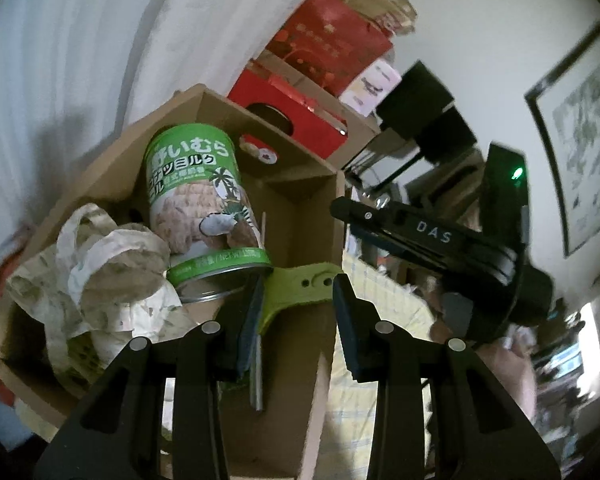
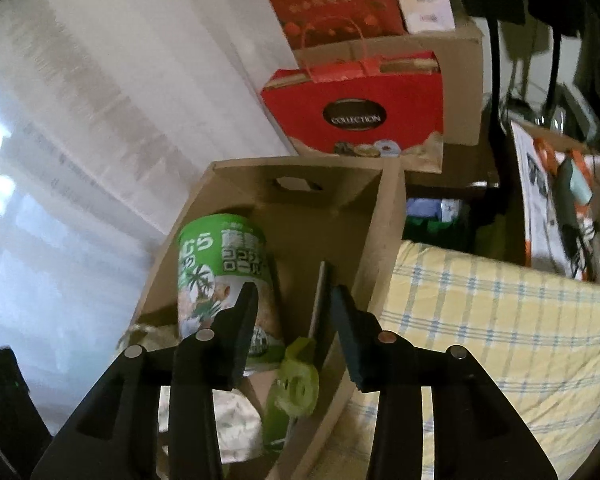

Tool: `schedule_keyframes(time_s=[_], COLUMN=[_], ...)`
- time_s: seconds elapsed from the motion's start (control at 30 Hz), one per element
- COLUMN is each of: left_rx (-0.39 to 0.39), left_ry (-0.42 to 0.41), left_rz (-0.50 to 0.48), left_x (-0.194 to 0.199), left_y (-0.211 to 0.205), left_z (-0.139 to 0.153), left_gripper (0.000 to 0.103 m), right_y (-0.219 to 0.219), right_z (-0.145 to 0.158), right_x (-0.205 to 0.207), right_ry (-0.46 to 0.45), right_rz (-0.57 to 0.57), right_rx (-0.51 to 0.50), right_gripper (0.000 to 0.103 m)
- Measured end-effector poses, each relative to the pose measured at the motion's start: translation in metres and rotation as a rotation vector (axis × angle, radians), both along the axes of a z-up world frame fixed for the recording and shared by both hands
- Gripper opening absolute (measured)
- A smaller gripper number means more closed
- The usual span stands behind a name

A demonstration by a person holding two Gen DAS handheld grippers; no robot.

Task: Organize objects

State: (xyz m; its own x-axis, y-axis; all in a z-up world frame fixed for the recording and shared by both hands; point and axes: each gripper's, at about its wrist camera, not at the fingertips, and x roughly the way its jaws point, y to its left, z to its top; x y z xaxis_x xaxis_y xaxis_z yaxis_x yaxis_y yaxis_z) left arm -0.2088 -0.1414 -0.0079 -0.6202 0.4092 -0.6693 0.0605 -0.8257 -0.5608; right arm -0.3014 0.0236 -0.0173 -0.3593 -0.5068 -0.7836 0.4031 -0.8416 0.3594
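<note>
An open cardboard box [image 1: 316,220] holds a green can [image 1: 196,200] lying tilted and a crumpled patterned bag [image 1: 100,272]. My left gripper [image 1: 299,280] is over the box's near end. It is shut on a lime-green-handled tool [image 1: 300,292], whose metal part runs down along the left pad. In the right wrist view the box [image 2: 340,216], the can [image 2: 224,280] and that tool [image 2: 298,384] show again. My right gripper [image 2: 294,288] is open above them, pads touching nothing. A thin flat stick [image 2: 320,284] stands in the gap. From the left wrist, the right gripper's fingers [image 1: 364,216] hover by the box's right wall.
Red gift boxes [image 2: 352,116] and a taller carton [image 2: 464,80] stand behind the box. A yellow checked cloth [image 2: 480,320] lies to its right, with clutter [image 2: 560,200] beyond. A pale wall or curtain [image 1: 80,60] fills the left. A framed picture [image 1: 580,140] hangs at right.
</note>
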Motion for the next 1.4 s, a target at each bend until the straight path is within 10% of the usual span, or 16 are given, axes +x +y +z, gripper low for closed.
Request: schedule_keyframes(time_s=[1.4], left_rx=[-0.368], left_ry=[0.060], left_rz=[-0.125], left_x=[0.063], left_y=[0.055], left_z=[0.030], left_gripper=[0.094], right_y=[0.116], right_z=[0.027], right_x=[0.158], right_ry=[0.228], right_rz=[-0.133], right_rx=[0.164], right_gripper=[0.089])
